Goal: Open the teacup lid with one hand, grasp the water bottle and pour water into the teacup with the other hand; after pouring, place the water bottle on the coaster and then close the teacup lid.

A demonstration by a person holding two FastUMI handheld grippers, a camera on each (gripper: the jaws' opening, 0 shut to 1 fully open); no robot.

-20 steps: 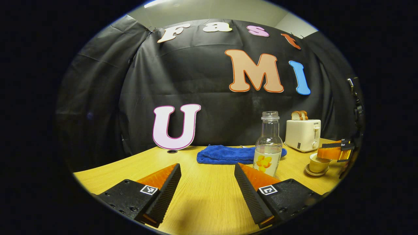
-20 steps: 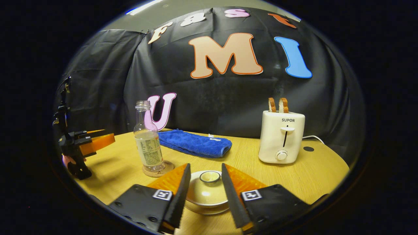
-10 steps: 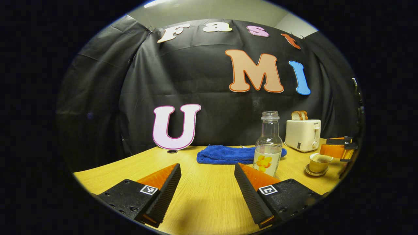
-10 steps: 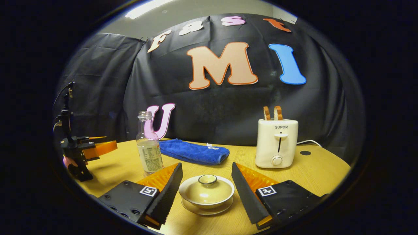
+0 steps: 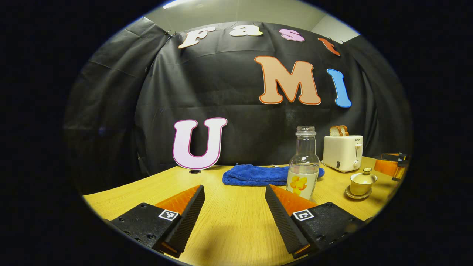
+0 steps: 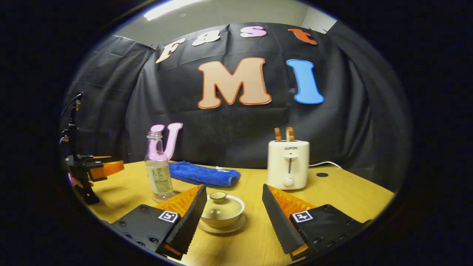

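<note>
A cream teacup (image 6: 221, 212) stands on its saucer (image 6: 223, 228) with the lid (image 6: 220, 201) on it. In the right gripper view it shows between the fingers of my open right gripper (image 6: 233, 190), nearer the left finger, and neither finger touches it. The clear water bottle (image 6: 158, 173), partly filled, stands upright to the left on a coaster (image 6: 168, 197). My left gripper (image 5: 234, 192) is open and holds nothing, low over the table, with the bottle (image 5: 303, 166) just beyond its right finger. The lidded teacup (image 5: 363, 181) and the right gripper (image 5: 391, 164) sit far right.
A folded blue towel (image 6: 203, 174) lies behind the bottle near the wall. A white toaster (image 6: 288, 164) with two bread slices stands at the back right, its cord trailing right. A hand holds the left gripper (image 6: 98, 168) at the far left of the wooden table (image 6: 347, 192).
My right gripper has opened, let go of the lid now resting on the teacup, and drawn back from the cup. The left gripper and the bottle have not moved.
</note>
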